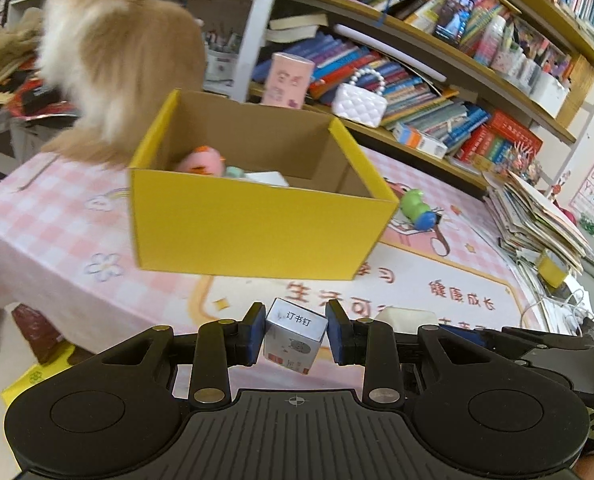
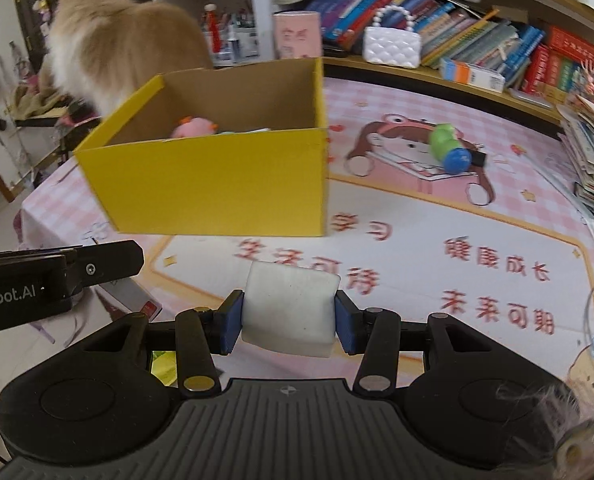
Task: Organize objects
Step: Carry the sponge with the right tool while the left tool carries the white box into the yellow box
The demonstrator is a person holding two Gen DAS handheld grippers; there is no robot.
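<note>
The pink desk carries red Chinese print and a yellow box at 12 o'clock. The right gripper clamps a white block; the left gripper pinches a staple box labelled 订书钉.

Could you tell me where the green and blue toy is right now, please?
The green and blue toy lies on the pink table mat, to the right of the yellow box in both wrist views, in front of the bookshelf.
</note>
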